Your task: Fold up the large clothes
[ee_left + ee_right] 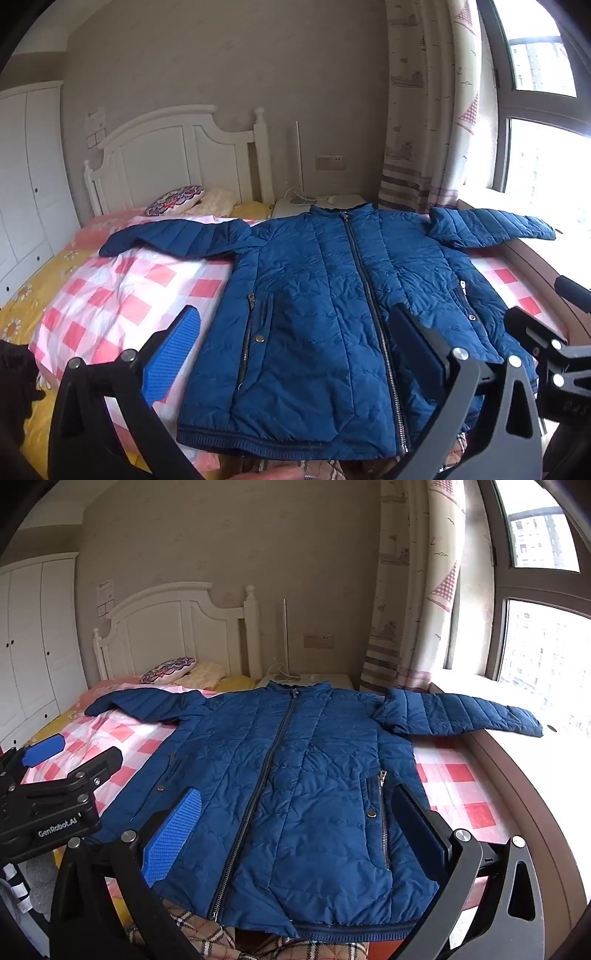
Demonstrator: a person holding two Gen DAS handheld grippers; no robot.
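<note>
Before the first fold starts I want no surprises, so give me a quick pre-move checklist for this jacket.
1. Blue jacket lies flat, front up: ok.
2. Zipper closed to the collar: ok.
3. Both sleeves spread out: ok; the right sleeve reaches onto the window ledge.
4. Left gripper open, nothing held: ok.
5. Right gripper open, nothing held: ok.
6. Hem free of the plaid cloth at the near edge: cannot tell.

A home bedroom: a bed with a white headboard, pillows just below it, a white wardrobe to its left, a curtained window to its right.
</note>
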